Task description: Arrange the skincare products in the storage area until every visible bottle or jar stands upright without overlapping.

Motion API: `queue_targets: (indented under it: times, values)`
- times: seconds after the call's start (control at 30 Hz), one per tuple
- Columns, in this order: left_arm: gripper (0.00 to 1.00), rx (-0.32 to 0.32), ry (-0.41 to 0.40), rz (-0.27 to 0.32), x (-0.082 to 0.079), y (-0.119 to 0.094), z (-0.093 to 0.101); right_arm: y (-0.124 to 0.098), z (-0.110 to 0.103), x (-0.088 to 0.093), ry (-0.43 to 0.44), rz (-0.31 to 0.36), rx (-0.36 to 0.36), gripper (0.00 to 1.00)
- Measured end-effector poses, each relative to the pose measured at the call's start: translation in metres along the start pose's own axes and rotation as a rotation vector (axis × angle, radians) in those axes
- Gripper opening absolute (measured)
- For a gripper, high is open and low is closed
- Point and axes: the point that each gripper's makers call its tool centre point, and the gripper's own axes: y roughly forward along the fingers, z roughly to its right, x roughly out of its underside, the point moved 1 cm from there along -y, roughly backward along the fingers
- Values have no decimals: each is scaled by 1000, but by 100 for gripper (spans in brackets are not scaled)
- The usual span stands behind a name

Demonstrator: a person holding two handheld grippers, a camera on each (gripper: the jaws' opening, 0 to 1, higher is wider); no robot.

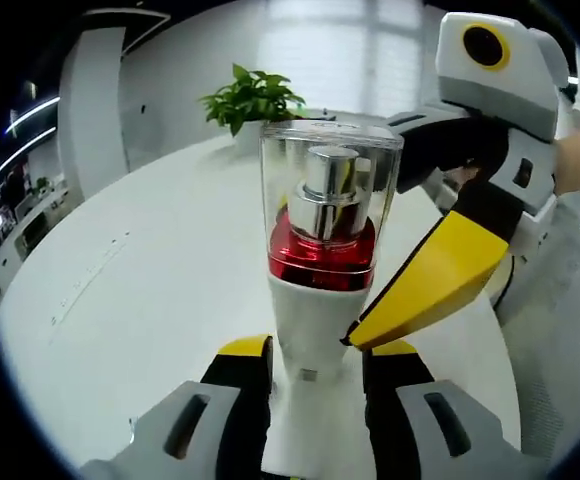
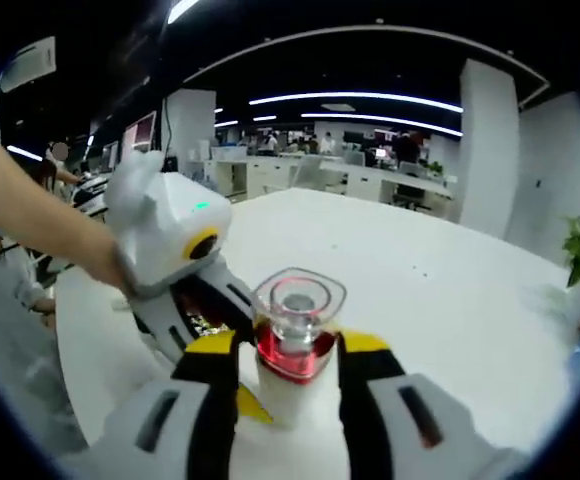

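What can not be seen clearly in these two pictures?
- Bottle base: in the left gripper view, cut off at the bottom between the left gripper jaws.
- Its lower body in the right gripper view: hidden by the right gripper jaws.
- Label text: too small.
- Plant pot: hidden behind the bottle cap.
- Whether either gripper presses the bottle: unclear.

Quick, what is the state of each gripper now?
Left gripper: shut on the pump bottle.
Right gripper: shut on the same pump bottle.
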Motion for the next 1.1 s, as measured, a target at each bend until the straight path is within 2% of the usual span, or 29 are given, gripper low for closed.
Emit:
queue_targets:
  times: [0.27, 0.43, 0.7, 0.97, 1.1]
  values:
    - [49, -31, -21, -14, 10, -14, 5, -8, -6, 4, 11, -16, 2, 46]
    - [56, -61, -68, -16, 18, -26, 10, -16, -14, 13, 30, -36, -5, 52]
    - [68, -101, -161, 10, 30, -50, 24, -29, -30, 27, 78, -63, -35, 61]
    - [74, -149, -236, 29, 44, -77, 35, -43, -41, 37, 94, -78, -53, 68]
    - [77, -184, -284, 58, 48, -92, 40, -51, -47, 38, 113, -71, -65, 72]
